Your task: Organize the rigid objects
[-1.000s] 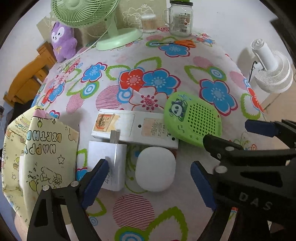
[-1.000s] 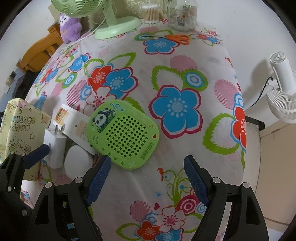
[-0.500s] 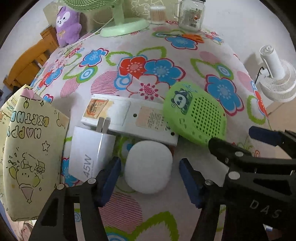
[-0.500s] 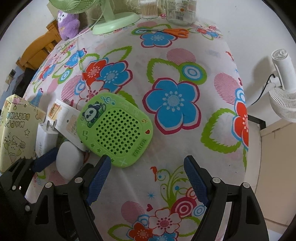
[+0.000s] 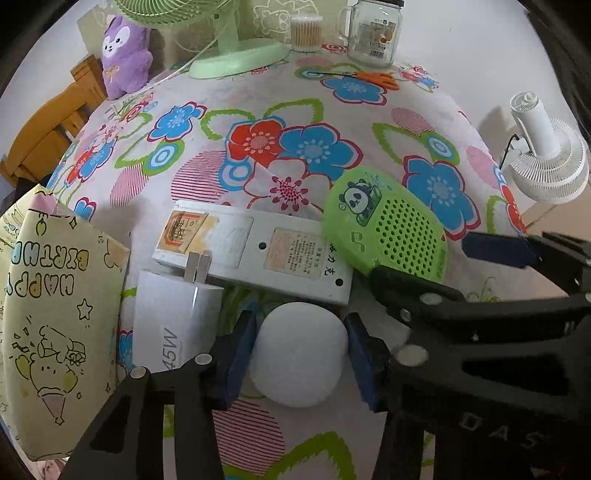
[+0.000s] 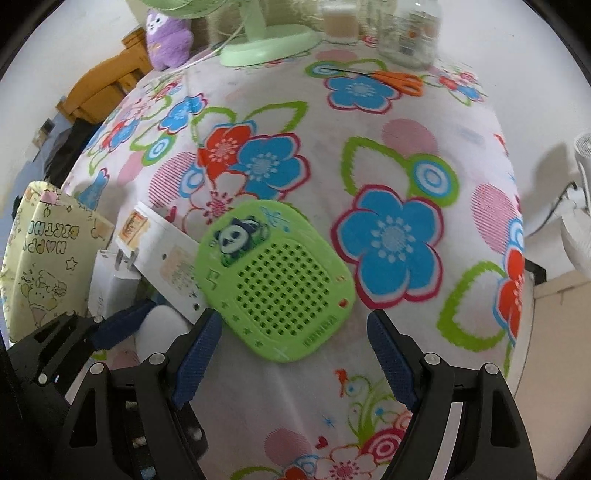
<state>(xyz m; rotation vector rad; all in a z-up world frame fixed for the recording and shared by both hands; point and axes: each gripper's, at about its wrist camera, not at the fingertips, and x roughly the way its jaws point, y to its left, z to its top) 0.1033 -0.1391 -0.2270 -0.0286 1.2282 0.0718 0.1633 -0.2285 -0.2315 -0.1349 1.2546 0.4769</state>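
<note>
Left wrist: left gripper (image 5: 300,350) just closed, fingers clamped on white case (image 5: 298,354) w/ charger (image 5: 168,325) beside it. Right gripper (image 6: 293,356) fingers apart, nothing held, at green speaker (image 6: 275,280) edge on bench (image 6: 388,155).

Lighting soft, even, moderately bright; source not identifiable. Faint shadows lie beside the white fan (image 5: 546,162) on the wall. Strong fisheye bending, black vignette at all corners. Left view sharp. Right view motion-blurred, worst at the jar (image 6: 410,33) beyond the scissors (image 6: 399,79).
</note>
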